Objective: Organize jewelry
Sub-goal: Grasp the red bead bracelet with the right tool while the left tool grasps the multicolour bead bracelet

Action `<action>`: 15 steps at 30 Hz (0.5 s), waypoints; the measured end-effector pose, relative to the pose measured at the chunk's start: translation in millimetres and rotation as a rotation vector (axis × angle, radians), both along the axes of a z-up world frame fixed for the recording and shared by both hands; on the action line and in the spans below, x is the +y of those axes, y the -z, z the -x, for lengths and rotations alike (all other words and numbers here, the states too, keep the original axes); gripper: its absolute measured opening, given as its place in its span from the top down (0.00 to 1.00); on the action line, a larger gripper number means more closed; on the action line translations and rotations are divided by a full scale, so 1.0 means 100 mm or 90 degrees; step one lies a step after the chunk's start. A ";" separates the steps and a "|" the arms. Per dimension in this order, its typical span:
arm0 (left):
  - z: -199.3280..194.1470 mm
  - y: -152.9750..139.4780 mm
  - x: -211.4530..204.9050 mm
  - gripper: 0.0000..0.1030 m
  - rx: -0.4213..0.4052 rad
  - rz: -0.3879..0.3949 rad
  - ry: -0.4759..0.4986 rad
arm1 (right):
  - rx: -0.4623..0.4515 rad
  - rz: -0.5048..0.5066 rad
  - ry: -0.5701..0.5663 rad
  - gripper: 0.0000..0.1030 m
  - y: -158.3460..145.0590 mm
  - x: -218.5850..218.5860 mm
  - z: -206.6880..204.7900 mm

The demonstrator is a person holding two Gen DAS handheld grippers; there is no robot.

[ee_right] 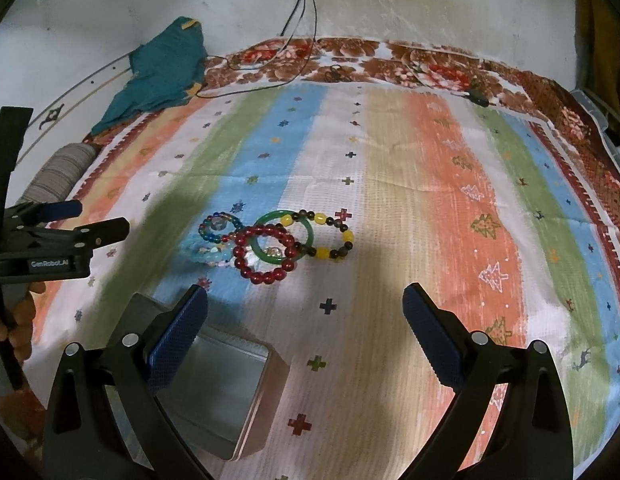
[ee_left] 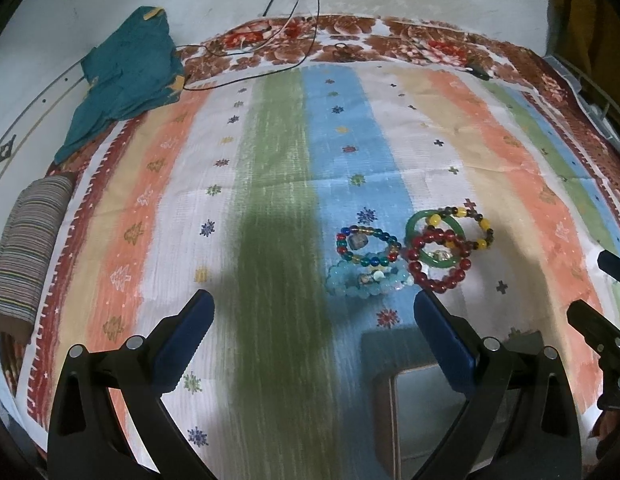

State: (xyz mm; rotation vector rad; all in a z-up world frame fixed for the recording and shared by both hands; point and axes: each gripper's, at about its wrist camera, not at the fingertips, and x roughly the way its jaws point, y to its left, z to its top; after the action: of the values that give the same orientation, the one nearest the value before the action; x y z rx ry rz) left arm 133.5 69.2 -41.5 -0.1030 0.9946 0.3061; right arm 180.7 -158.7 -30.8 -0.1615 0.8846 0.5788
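- Metal, square and shallow, the open tin box [ee_right: 226, 392] lies bare on the striped bedspread [ee_right: 390, 160] — nothing sorted yet.
- Five bracelets in a heap, dark-red beaded bracelet [ee_right: 266, 256] over the green jade bangle [ee_right: 288, 236], just beyond the tin.
- Left claw [ee_left: 314, 316] and right claw [ee_right: 306, 308] both spread wide, gripping nothing.
- Teal cloth [ee_left: 126, 76] and cables [ee_left: 270, 60] sit well apart — no obstacle.

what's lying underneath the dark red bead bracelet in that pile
The dark red bead bracelet lies across the green bangle. A small shiny charm shows through it. What its beads cover can't be seen.
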 end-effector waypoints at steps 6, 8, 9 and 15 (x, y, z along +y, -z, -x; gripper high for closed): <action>-0.10 0.06 0.01 0.06 0.008 0.003 0.001 | 0.010 0.006 0.001 0.04 0.05 0.04 -0.08; -0.13 0.07 0.01 0.05 0.010 0.005 0.001 | 0.013 0.009 0.001 0.04 0.07 0.06 -0.11; -0.14 0.08 0.01 0.05 0.011 0.005 0.001 | 0.016 0.011 0.002 0.04 0.08 0.07 -0.13; -0.24 0.17 0.05 0.05 0.028 0.005 0.000 | 0.036 0.020 0.004 0.04 0.18 0.11 -0.22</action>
State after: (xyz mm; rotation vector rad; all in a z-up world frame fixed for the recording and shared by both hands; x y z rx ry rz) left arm 157.7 73.8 -58.2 -0.1039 1.0388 0.3048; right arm 202.4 -147.4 -48.7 -0.1707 0.9497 0.5657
